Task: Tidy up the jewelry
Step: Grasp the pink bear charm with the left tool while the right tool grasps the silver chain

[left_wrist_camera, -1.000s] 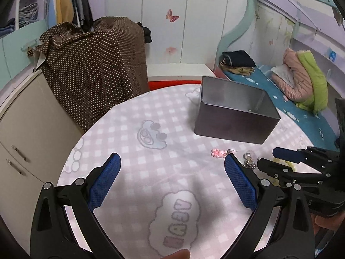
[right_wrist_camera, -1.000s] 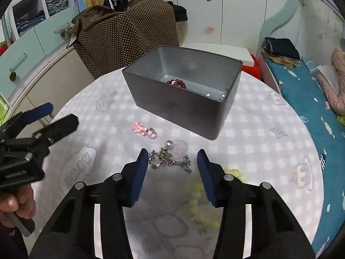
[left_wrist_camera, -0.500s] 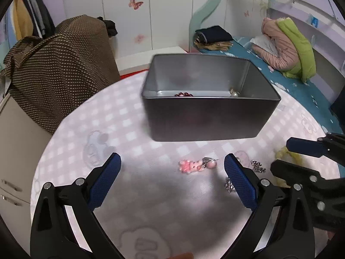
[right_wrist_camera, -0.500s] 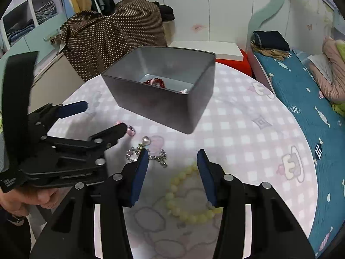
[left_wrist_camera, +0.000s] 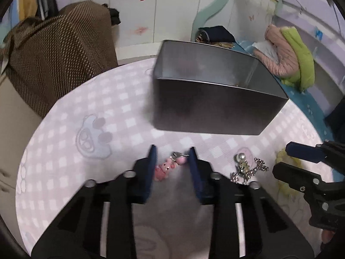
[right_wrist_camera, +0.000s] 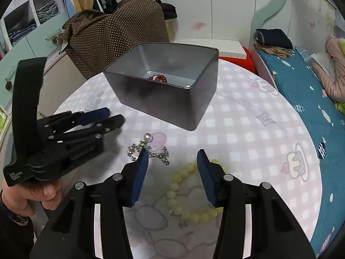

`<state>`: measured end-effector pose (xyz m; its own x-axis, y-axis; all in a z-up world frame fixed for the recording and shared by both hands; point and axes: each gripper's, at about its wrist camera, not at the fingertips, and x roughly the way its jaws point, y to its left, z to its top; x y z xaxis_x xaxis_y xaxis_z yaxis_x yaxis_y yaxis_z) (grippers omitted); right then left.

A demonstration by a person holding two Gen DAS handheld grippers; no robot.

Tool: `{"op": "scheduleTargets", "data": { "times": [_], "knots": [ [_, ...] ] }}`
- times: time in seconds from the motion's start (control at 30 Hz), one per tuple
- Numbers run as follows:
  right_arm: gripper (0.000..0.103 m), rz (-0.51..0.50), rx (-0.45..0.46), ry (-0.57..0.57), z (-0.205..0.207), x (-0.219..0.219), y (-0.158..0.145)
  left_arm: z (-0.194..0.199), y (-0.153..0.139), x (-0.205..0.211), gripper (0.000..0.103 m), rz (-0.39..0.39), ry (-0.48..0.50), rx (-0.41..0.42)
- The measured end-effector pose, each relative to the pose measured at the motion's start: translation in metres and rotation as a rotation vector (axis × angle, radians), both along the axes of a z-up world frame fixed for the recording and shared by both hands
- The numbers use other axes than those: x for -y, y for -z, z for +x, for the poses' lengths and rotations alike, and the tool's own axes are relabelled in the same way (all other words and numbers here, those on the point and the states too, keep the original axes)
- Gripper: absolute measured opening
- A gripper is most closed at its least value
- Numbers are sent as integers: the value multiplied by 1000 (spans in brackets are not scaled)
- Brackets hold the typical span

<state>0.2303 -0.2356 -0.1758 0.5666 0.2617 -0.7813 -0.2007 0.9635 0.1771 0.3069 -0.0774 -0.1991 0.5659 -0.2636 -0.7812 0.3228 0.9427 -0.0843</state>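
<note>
A grey metal tin [left_wrist_camera: 215, 105] stands on the round pink checked table [left_wrist_camera: 86, 116]; in the right wrist view the tin [right_wrist_camera: 172, 99] holds a red bead bracelet [right_wrist_camera: 157, 78]. My left gripper [left_wrist_camera: 172, 161] is low over a pink charm [left_wrist_camera: 166, 168], its jaws partly closed around it, not clearly touching. A silver chain with a pearl [left_wrist_camera: 245, 168] lies to its right. My right gripper [right_wrist_camera: 172, 164] is open above a yellow bead bracelet [right_wrist_camera: 187, 194], with the silver chain [right_wrist_camera: 148, 151] at its left fingertip.
A brown dotted cloth [right_wrist_camera: 116, 34] covers furniture behind the table. A bed with a blue cover [right_wrist_camera: 301, 82] and folded clothes is to the right. The left gripper's body [right_wrist_camera: 64, 140] lies close to the left of the right gripper.
My left gripper has moved down onto the pink charm and its jaws have narrowed from wide open. My right gripper has shifted slightly over the yellow bracelet.
</note>
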Motion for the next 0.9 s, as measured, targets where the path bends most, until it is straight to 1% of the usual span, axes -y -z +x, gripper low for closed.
{"op": "scheduleTargets", "data": {
  "times": [0.03,0.27,0.33,0.4,0.43,0.57,0.6,0.67,0.7,0.8,0.87,0.9],
  "knots": [
    [45,0,0,-6,-1,-1,0,-1,-1,-4,19,-11,-7,-5],
    [44,-1,-7,-73,6,-21,1,-21,-7,-28,17,-39,-56,-1],
    [39,5,-8,-92,10,-28,1,-28,-10,-35,17,-38,-64,8],
    [30,14,-7,-105,14,-32,1,-34,-14,-37,17,-35,-62,17],
    [27,19,-11,-106,16,-33,0,-36,-16,-38,17,-35,-61,20],
    [20,30,-36,-90,27,-35,5,-44,-19,-40,17,-41,-59,28],
    [17,24,-43,-90,28,-36,6,-46,-19,-40,17,-41,-58,29],
    [13,-28,-56,-96,31,-43,12,-47,-19,-41,17,-42,-56,31],
    [10,-56,-43,-102,30,-46,12,-47,-20,-42,17,-43,-55,31],
    [10,-81,-34,-106,26,-48,12,-46,-20,-43,17,-42,-55,30],
    [9,-54,-25,-97,25,-43,11,-46,-20,-44,17,-45,-58,28],
    [10,-12,-19,-91,24,-37,8,-47,-20,-44,17,-46,-59,28]
  ]
}}
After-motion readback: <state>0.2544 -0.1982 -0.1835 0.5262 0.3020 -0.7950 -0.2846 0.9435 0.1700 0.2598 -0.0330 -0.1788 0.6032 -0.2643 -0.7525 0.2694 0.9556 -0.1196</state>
